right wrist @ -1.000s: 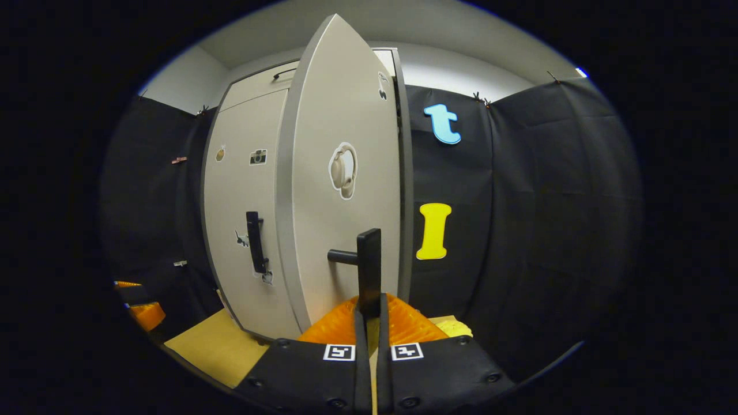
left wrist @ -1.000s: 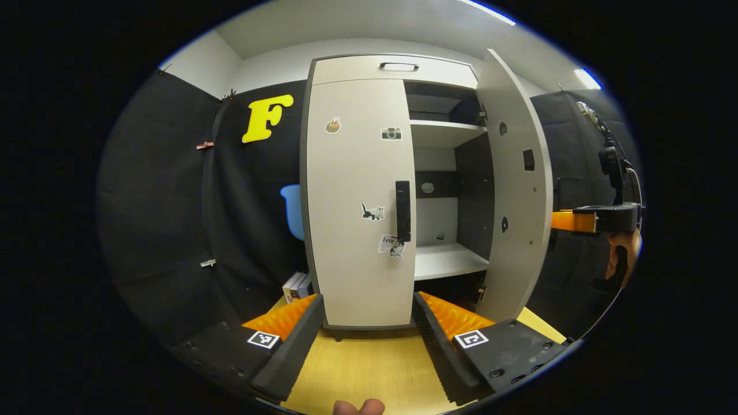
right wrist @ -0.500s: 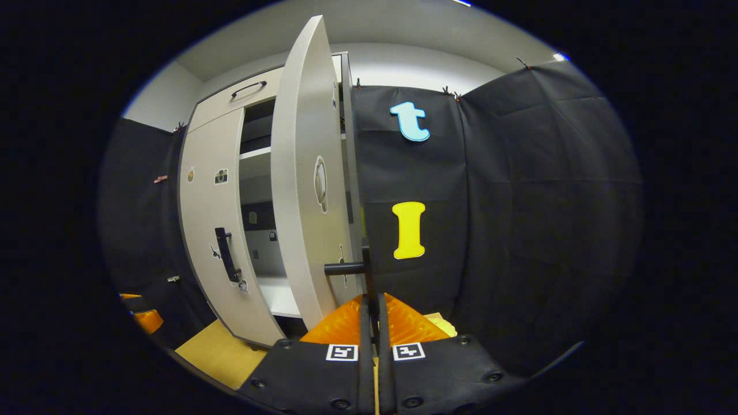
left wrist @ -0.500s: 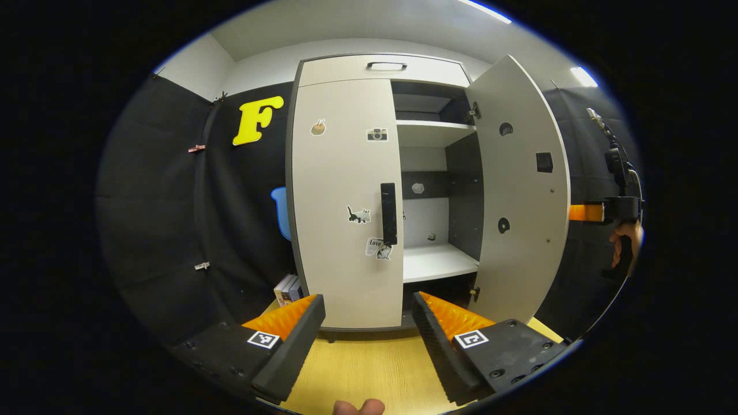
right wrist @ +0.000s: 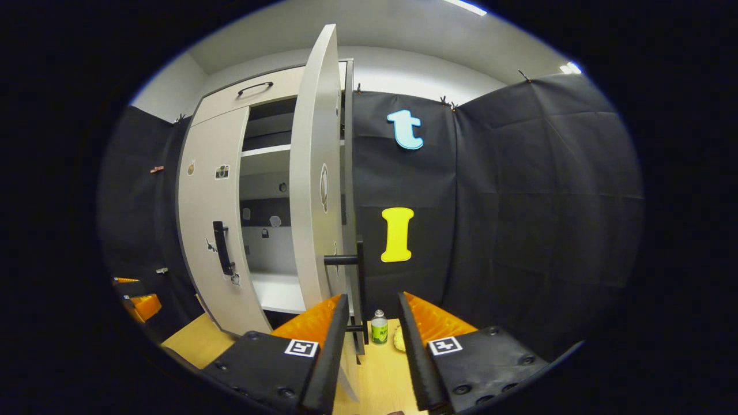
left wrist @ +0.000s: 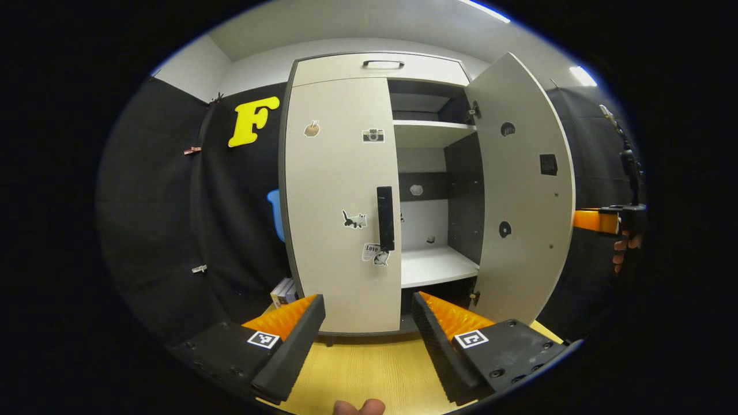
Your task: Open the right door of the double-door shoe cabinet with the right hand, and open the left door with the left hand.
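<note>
I see pale grey cabinet doors w/ black bar handles, cat sticker; yellow wood-grain floor; small green-label bottle.

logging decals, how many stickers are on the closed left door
4 on the left door: brownish sticker upper left, camera sticker upper right, cat sticker mid-door, lettered sticker beneath the handle.

— Item: shoe cabinet, pale grey, upright on the yellow table?
— Yes. Right door swung wide open, shelves exposed.
— Left door?
— Closed flat; stickers on its face, black vertical handle at its inner edge.
— Right door's handle?
— Black bar, on the outer face.
</note>
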A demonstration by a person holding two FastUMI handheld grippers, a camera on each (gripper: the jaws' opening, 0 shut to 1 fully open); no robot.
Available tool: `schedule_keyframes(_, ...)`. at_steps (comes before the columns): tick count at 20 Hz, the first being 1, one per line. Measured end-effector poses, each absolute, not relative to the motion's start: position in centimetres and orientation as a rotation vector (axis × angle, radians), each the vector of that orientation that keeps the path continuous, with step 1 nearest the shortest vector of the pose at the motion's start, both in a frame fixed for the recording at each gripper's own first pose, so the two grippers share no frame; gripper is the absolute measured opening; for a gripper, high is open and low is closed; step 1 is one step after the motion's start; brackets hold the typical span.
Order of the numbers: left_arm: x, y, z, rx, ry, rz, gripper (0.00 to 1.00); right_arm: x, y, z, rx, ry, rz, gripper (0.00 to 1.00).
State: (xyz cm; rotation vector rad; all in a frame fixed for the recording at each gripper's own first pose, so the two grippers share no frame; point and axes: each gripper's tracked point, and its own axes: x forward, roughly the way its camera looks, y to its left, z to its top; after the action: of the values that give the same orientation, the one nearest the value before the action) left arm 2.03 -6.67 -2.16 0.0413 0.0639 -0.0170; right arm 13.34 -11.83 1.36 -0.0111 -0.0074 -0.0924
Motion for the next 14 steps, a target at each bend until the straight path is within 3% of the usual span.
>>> schedule_keyframes(1,2.7,-6.7,-1.8,0.045,0.059,-0.02,0.94,12.9,-12.0,1.3,-0.006,-0.007,-0.099,0.67)
schedule_keyframes(2,3.3,-6.8,-1.4,0.051,0.051,-0.022,0.95,12.6,-11.9,1.3,0.004,-0.013,-0.104,0.71)
schedule_keyframes(5,6.0,-7.5,-0.2,0.062,0.029,-0.028,0.95,11.3,-11.2,1.1,0.018,-0.029,-0.1,0.96)
schedule_keyframes(14,18.8,-9.4,0.9,0.077,0.033,0.003,0.92,8.3,-9.6,-1.4,0.064,0.016,-0.088,0.99)
